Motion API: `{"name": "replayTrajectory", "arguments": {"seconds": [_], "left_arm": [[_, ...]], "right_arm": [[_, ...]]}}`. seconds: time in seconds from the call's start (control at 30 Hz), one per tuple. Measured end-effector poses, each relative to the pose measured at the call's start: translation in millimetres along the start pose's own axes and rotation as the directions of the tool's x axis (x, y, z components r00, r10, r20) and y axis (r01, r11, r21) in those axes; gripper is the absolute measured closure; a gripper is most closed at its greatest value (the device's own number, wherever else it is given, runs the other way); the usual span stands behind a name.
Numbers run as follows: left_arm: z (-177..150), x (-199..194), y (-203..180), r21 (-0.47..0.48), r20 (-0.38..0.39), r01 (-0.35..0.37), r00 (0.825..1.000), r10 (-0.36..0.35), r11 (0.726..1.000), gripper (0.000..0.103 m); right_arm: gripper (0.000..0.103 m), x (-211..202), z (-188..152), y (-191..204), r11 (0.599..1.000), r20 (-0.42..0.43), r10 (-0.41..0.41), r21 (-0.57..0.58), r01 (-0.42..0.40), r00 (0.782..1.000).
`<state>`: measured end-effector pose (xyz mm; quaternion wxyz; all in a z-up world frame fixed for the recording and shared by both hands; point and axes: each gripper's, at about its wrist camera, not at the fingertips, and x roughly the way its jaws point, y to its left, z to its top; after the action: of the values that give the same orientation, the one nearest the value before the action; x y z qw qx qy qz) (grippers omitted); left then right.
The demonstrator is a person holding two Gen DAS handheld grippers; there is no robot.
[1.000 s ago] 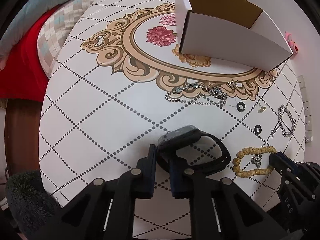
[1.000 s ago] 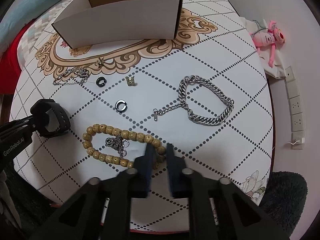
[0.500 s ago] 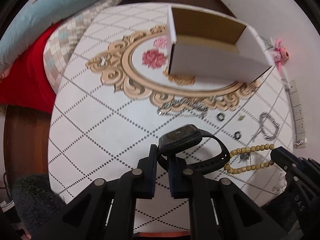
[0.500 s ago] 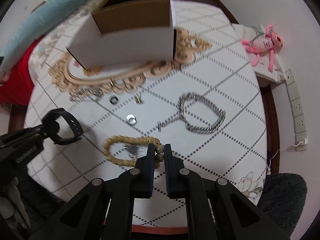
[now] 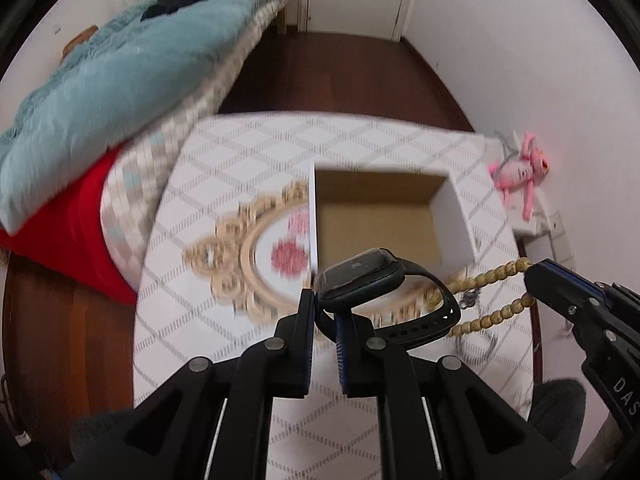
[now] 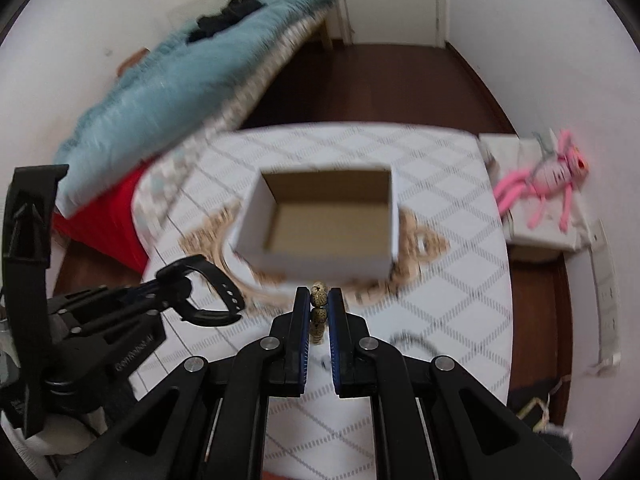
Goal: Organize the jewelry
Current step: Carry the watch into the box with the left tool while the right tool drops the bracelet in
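Observation:
My left gripper [image 5: 326, 306] is shut on a black smartwatch [image 5: 362, 278] by its strap and holds it in the air, short of the open white cardboard box [image 5: 454, 210]. The watch also shows in the right wrist view [image 6: 208, 292]. My right gripper [image 6: 319, 300] is shut on a tan wooden bead bracelet [image 6: 319, 292] and holds it up in front of the box [image 6: 320, 258]. The beads hang from it in the left wrist view [image 5: 494, 276], with a small metal piece caught in the loop. The box is empty inside.
The round table [image 6: 448, 280] has a white dotted-diamond cloth with a gold ornament. A silver chain [image 6: 412, 340] lies blurred on it below the right gripper. A bed with a blue blanket [image 5: 120, 68] is at the left, a pink plush toy [image 6: 548, 180] at the right.
Both grippers have risen well above the table with the watch and the bead bracelet and tilted up toward the box, which now shows its empty inside. The remaining jewelry has dropped out of sight.

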<state>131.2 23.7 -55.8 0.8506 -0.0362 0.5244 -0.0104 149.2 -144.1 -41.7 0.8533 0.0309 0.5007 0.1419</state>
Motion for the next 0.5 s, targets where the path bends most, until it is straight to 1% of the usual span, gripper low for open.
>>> {"name": "replayTrajectory", "arguments": {"seconds": [0.1, 0.23, 0.37, 0.43, 0.5], "left_arm": [[30, 6, 3, 0.001, 0.016, -0.006, 1.000, 0.006, 1.000, 0.096], [61, 28, 8, 0.001, -0.010, -0.012, 1.000, 0.012, 1.000, 0.096], [80, 60, 12, -0.001, -0.076, 0.014, 0.997, -0.014, 1.000, 0.096], [85, 76, 13, -0.008, -0.118, 0.039, 0.992, -0.040, 0.999, 0.095], [89, 92, 14, -0.030, -0.169, 0.054, 0.984, -0.058, 0.998, 0.093]], "right_arm": [[0.094, 5, 31, 2, 1.000, 0.019, 0.019, -0.018, -0.018, 1.000], [0.094, 30, 63, -1, 1.000, 0.002, 0.015, -0.018, -0.015, 1.000], [0.094, 63, 82, -14, 1.000, -0.040, 0.004, 0.012, -0.003, 0.999], [0.094, 79, 85, -21, 1.000, -0.064, 0.008, 0.029, -0.007, 0.998], [0.094, 94, 89, -30, 0.998, -0.098, 0.034, 0.052, -0.029, 0.995]]}}
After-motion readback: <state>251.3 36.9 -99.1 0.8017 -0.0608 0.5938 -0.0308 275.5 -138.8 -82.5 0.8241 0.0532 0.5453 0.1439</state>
